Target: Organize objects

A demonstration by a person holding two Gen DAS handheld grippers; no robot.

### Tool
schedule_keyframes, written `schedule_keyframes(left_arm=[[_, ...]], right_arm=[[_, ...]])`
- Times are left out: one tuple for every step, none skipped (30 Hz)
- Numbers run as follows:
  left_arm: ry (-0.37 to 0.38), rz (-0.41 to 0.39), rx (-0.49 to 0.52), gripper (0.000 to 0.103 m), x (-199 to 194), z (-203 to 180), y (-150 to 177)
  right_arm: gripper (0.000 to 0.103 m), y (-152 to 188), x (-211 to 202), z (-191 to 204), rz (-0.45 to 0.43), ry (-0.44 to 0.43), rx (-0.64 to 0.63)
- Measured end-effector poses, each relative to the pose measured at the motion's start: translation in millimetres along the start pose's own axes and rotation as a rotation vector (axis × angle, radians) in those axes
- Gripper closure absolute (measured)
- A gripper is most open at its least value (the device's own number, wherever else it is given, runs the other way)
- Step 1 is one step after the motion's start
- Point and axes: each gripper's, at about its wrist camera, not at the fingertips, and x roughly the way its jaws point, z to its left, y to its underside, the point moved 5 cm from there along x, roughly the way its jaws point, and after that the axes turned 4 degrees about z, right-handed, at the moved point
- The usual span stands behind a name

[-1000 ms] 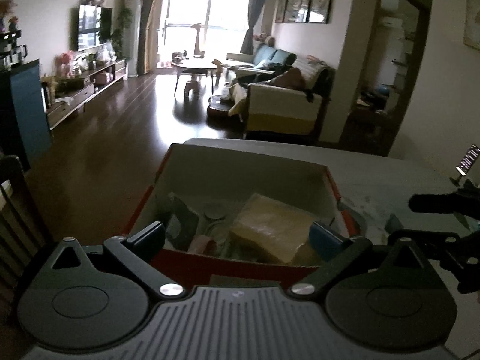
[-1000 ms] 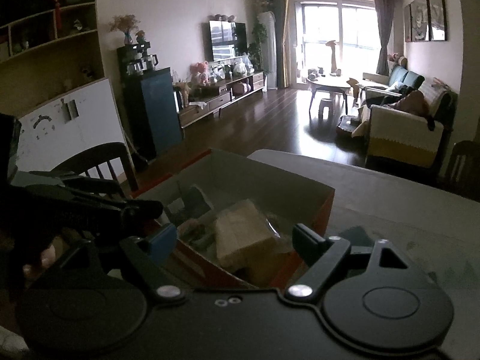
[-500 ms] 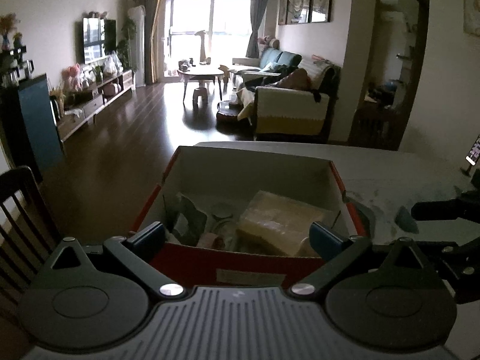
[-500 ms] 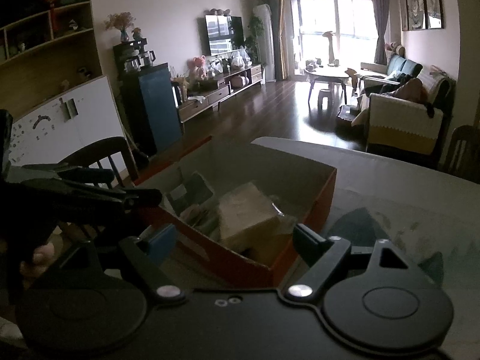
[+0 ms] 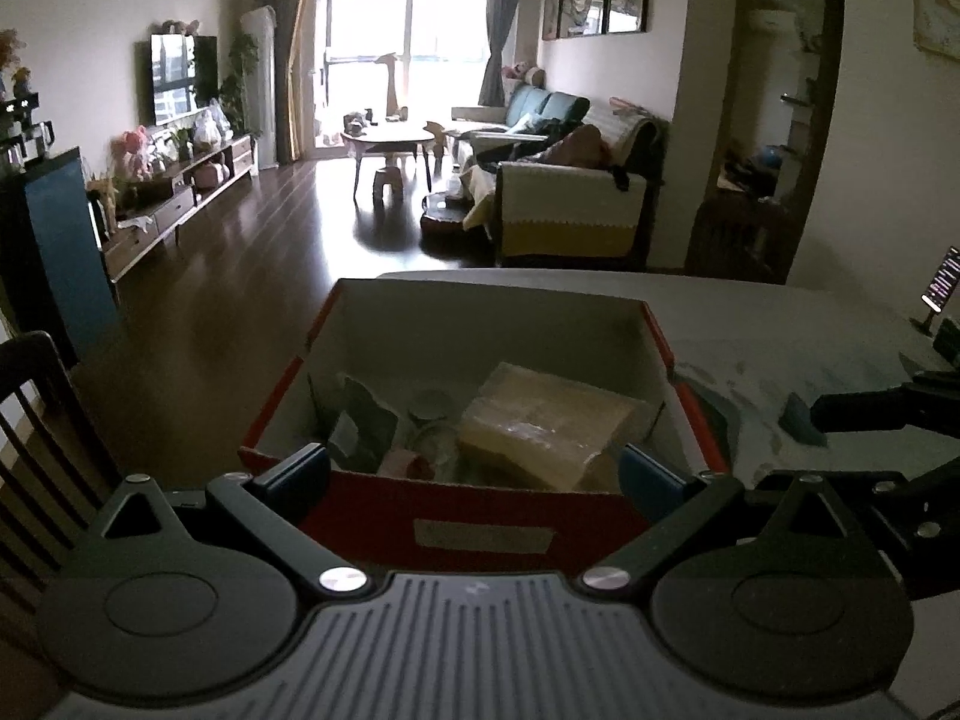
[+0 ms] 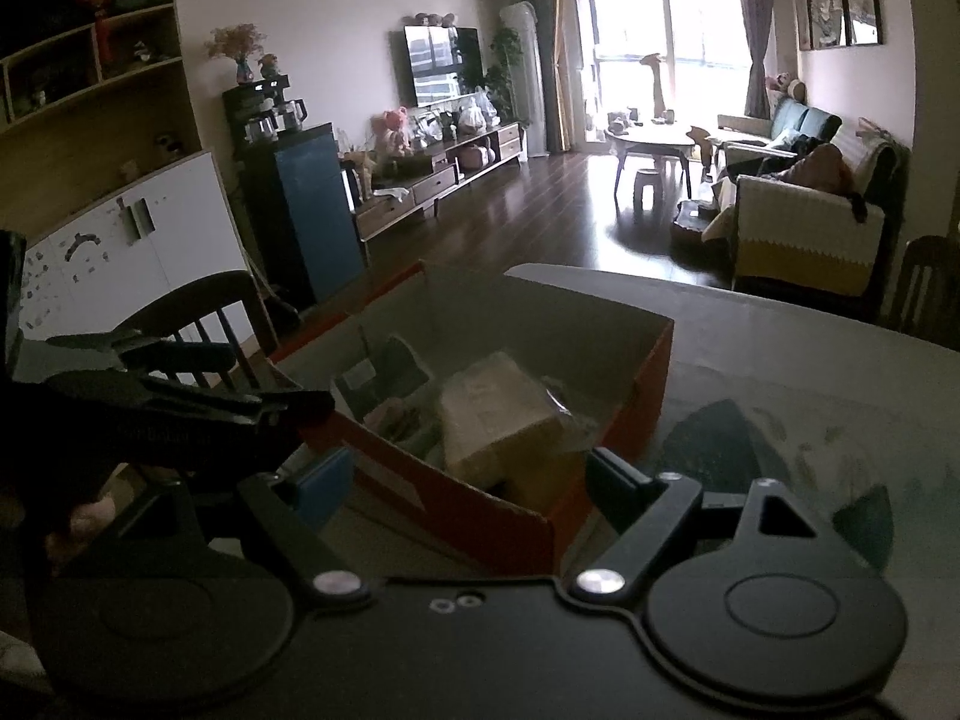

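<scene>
Tabletop [image 5: 810, 360]: red box [image 5: 480, 528] just beyond spread fingers [image 5: 294, 471].

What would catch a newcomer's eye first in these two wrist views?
The red cardboard box on the grey table, directly ahead of both open grippers, with a tan plastic-wrapped block filling its right side and smaller clutter at its left. Beyond it, the bright balcony window glares at the room's far end.

Living room behind our table [image 5: 780, 324]

We've got a TV [image 6: 443, 63], blue cabinet [image 6: 312, 204], round coffee table [image 5: 390, 138], sofa [image 5: 570, 204], dark wooden chair [image 6: 198, 318] and a phone [image 5: 943, 279] propped up.
</scene>
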Motion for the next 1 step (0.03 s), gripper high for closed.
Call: schedule_keyframes(left_arm=[[0.001,0.004,0.001,0.0,0.0,-1.0,0.4]], right_arm=[[0.018,-0.1,0.1,-0.9,0.001,0.002,0.004]])
